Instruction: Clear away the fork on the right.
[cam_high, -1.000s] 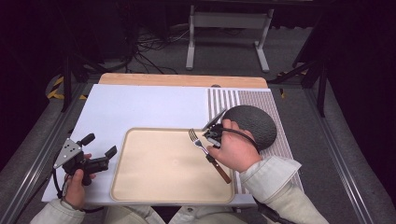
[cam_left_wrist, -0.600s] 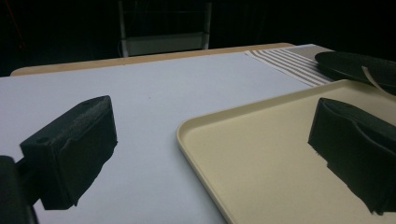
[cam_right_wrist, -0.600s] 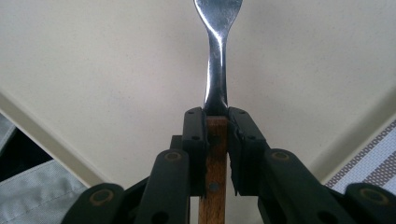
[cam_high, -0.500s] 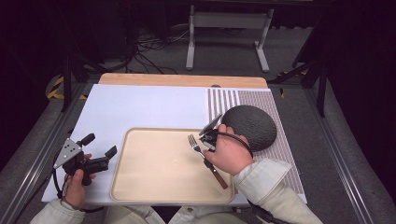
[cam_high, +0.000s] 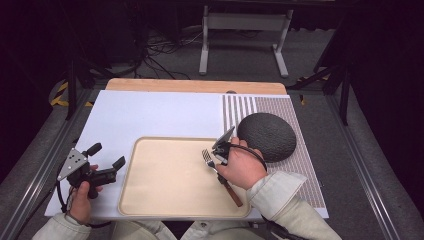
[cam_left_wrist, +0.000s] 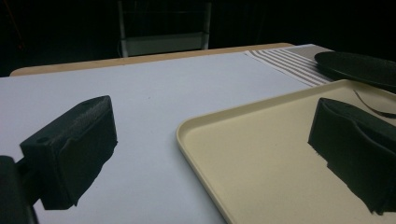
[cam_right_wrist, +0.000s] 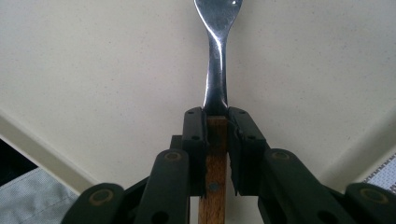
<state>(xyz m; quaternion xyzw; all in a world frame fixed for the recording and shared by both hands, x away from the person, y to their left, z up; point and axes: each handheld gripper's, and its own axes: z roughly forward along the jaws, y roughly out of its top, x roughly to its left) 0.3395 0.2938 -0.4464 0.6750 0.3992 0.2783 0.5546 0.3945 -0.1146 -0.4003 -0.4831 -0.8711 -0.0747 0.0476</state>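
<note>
A fork (cam_high: 207, 156) with a wooden handle hangs over the beige tray (cam_high: 165, 200), tines pointing to the far left. My right gripper (cam_high: 217, 162) is shut on it. In the right gripper view the jaws (cam_right_wrist: 216, 149) clamp the top of the wooden handle, and the metal neck of the fork (cam_right_wrist: 217, 56) runs up over the tray (cam_right_wrist: 93, 70). My left gripper (cam_high: 107, 155) rests on the white mat to the left of the tray, open with nothing between its jaws. In its own view the left gripper (cam_left_wrist: 210, 154) frames the tray's corner (cam_left_wrist: 205, 128).
A dark round plate (cam_high: 266, 136) lies on a striped placemat (cam_high: 306, 172) right of the tray, also seen at the far right as a dark plate (cam_left_wrist: 359, 67). A white mat (cam_high: 150, 117) covers the table's left and middle. A wooden edge (cam_high: 195, 86) runs along the far side.
My right hand has sunk toward the tray with the fork, coming slightly nearer to me. The left gripper has stayed in place.
</note>
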